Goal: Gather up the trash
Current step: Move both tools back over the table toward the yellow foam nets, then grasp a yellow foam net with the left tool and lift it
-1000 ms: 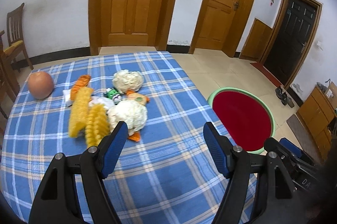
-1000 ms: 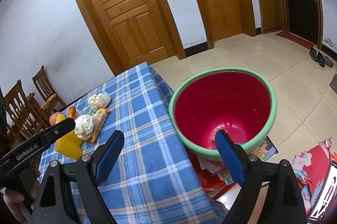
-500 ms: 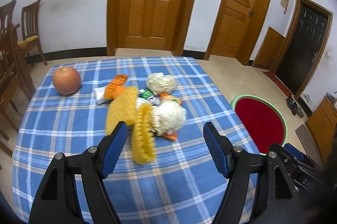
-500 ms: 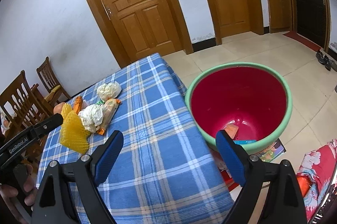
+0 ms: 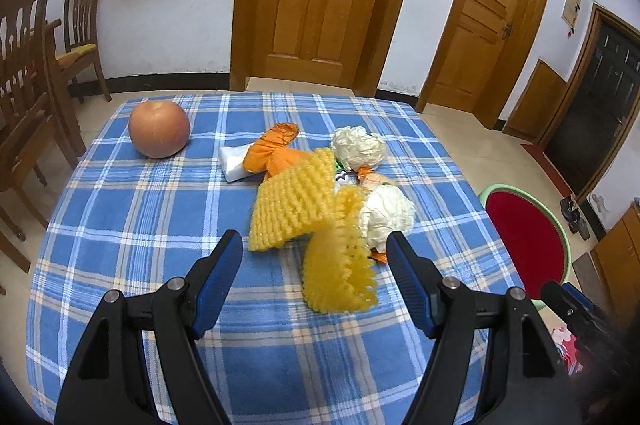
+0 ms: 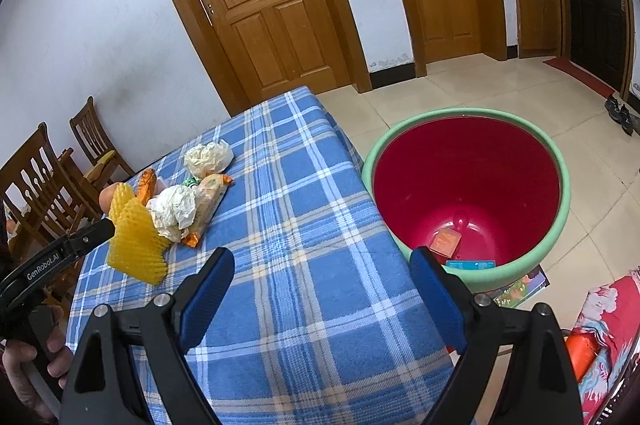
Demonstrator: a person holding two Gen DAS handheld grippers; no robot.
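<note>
Trash lies in a pile on the blue checked tablecloth (image 5: 140, 217): two yellow foam fruit nets (image 5: 296, 209) (image 6: 136, 245), two crumpled white paper balls (image 5: 386, 215) (image 5: 358, 147), an orange wrapper (image 5: 276, 149) and a snack packet (image 6: 208, 203). My left gripper (image 5: 314, 265) is open and empty, just in front of the yellow nets. My right gripper (image 6: 322, 289) is open and empty over the table's right edge, beside the red bin with a green rim (image 6: 468, 185), which holds a few scraps.
An apple (image 5: 159, 128) sits at the table's far left. Wooden chairs (image 5: 28, 65) stand left of the table. The bin (image 5: 528, 237) stands on the floor off the table's right side. Closed wooden doors line the far wall.
My left gripper has swung left and now faces the trash pile squarely, nearer the yellow nets. My right gripper has drawn back from the bin. Both stay open.
</note>
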